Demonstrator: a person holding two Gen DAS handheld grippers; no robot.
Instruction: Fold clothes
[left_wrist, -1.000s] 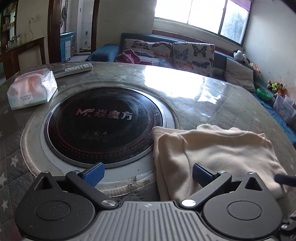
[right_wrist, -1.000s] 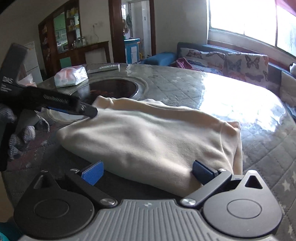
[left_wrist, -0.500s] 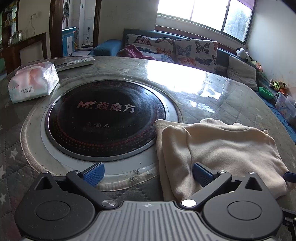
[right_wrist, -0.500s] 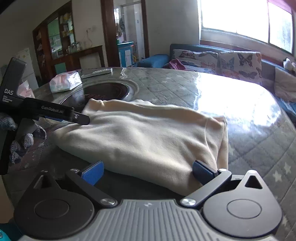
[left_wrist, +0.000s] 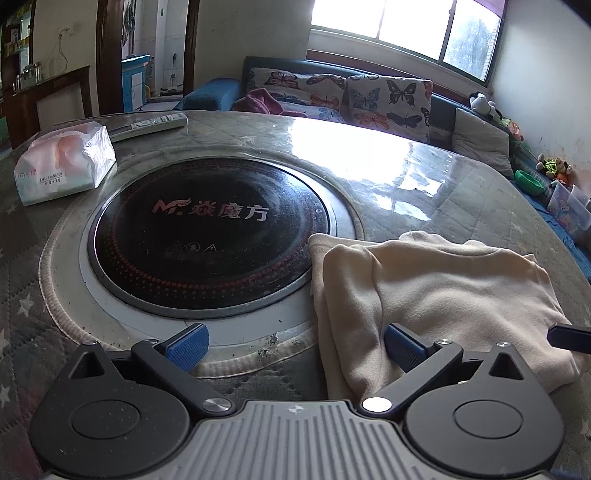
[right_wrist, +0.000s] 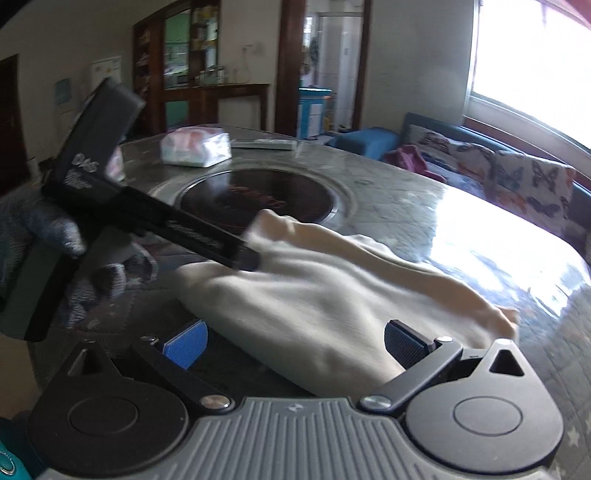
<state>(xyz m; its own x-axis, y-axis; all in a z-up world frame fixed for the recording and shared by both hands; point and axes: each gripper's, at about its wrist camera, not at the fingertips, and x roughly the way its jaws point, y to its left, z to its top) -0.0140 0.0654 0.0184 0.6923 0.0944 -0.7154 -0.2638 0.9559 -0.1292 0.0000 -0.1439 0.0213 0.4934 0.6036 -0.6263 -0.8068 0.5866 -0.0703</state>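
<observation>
Cream garment (left_wrist: 443, 291) beside hotplate rim (left_wrist: 207, 314)

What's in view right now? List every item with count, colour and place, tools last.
garment: 1, cream, folded, near right of table.
table: 1, grey quilted cover under glossy sheet.
cooktop: 1, black, round, table centre.
tissue pack: 1, white-pink, far left.
remote: 1, grey, behind tissues.
butterfly cushions: 2, on blue sofa.
left tool: 1, black, blue pads, open at garment's left edge.
right tool: 1, same, open at garment's near edge.

low wrist views, sharing garment (left_wrist: 436, 295), cooktop (right_wrist: 258, 194)
</observation>
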